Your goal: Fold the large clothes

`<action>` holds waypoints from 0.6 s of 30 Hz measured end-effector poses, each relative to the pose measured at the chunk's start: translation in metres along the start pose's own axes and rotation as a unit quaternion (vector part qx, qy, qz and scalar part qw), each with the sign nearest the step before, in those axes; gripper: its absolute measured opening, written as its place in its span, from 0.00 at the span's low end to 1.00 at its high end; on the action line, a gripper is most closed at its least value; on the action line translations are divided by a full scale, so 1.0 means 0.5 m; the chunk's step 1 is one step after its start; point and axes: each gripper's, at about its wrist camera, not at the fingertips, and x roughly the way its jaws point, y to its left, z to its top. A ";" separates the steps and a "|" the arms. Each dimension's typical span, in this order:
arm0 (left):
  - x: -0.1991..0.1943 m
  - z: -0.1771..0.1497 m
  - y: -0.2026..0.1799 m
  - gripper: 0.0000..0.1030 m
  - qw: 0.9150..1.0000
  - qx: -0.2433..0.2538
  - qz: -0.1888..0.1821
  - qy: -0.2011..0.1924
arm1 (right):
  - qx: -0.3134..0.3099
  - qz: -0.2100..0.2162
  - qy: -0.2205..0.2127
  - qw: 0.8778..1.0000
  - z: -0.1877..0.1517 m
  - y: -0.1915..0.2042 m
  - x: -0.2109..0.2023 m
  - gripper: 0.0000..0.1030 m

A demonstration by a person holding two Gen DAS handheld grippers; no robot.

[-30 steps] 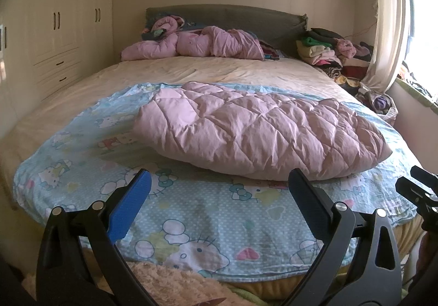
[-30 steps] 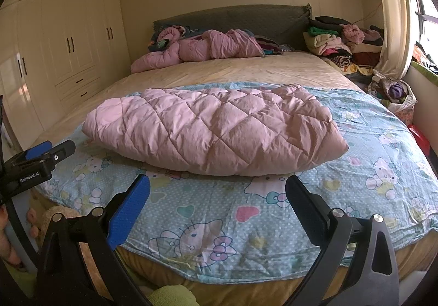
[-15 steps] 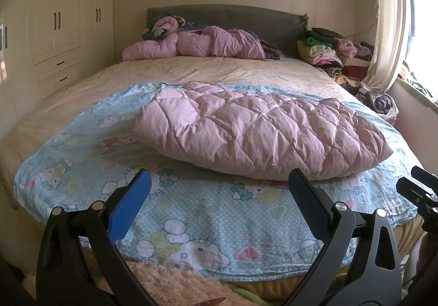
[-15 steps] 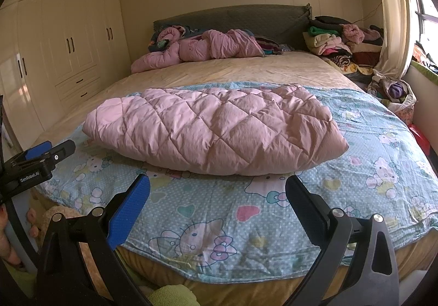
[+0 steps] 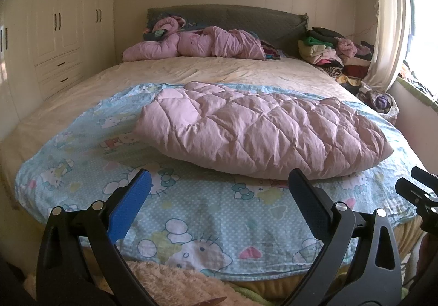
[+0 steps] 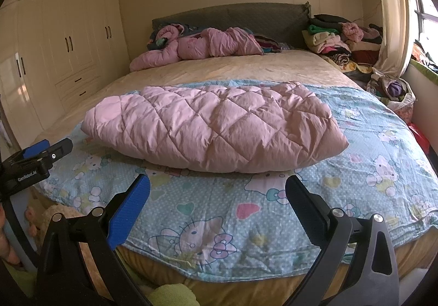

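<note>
- Two tongs hang near the foot of the bed (image 5: 219,70), and both are spread wide with nothing between their tips.
- Left tongs (image 5: 219,191) fill the bottom of the left wrist view, with one blue pad (image 5: 128,210) on the left and one dark pad on the right.
- Right tongs (image 6: 217,191) fill the bottom of the right wrist view and look the same.
- One puffy pink quilted coat (image 5: 260,128) lies folded flat in the middle of the frame, on top of a blue cartoon cat sheet (image 5: 208,213).
- Neither pair of tongs touches the coat; blue sheet shows between them and it.
- Another crumpled pink coat (image 5: 197,44) lies at the top middle, by the grey headboard (image 5: 232,16).
- Many stacked clothes (image 5: 331,51) sit at the upper right, next to a pale curtain (image 5: 386,32).
- Cream wardrobe doors (image 6: 68,40) fill the left side of the right wrist view.
- At the far left edge of that view, part of the left tongs' body shows.
</note>
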 end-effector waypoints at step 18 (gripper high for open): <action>0.007 -0.020 0.048 0.91 0.998 -0.024 0.037 0.033 | 0.063 -0.063 0.021 0.996 -0.017 -0.066 -0.017 0.96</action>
